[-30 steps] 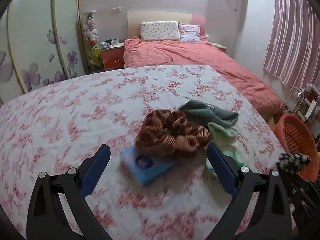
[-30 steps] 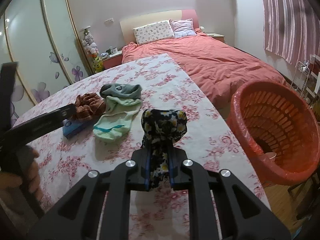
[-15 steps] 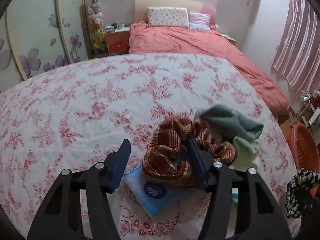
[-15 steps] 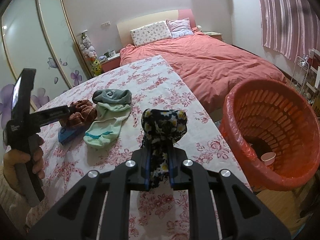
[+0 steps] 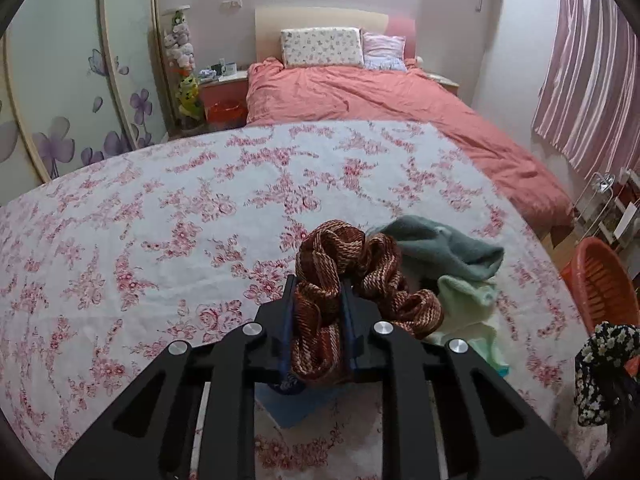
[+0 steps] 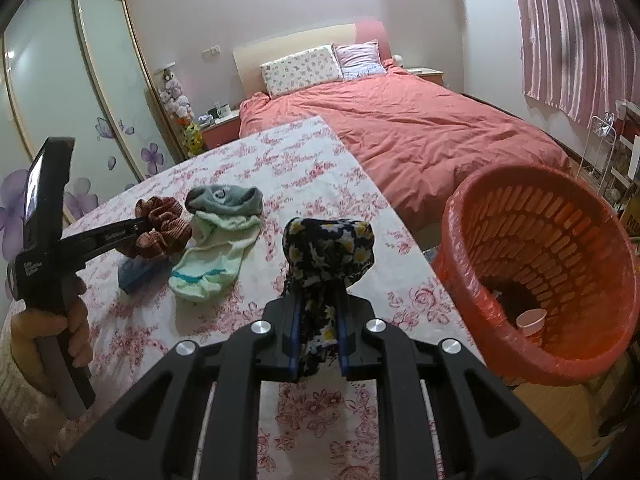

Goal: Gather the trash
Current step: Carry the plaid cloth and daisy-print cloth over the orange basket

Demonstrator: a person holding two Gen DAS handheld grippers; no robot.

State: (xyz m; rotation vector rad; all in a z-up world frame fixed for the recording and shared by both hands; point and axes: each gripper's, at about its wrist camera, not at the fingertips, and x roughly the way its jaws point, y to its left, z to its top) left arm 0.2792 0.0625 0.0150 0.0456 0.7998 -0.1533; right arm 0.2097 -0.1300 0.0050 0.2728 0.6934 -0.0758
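A brown striped scrunchie (image 5: 352, 276) is clamped between the closed-in blue pads of the left gripper (image 5: 318, 320), one end pinched and the rest draped over a blue tissue packet (image 6: 136, 274) on the floral tablecloth (image 5: 160, 240). Just to its right a grey-green sock (image 5: 444, 246) is laid touching it, and a pale mint sock (image 6: 212, 256) is spread nearer, partly under the grey one. A dark daisy-print scrunchie (image 6: 328, 256) is held upright in the right gripper (image 6: 318, 328), whose fingers are drawn tight onto it, above the near right part of the table. The orange plastic basket (image 6: 560, 240) is seen beside the table's right edge, with a paper cup (image 6: 530, 320) lying inside. A pink-covered bed (image 6: 420, 128) is seen beyond.
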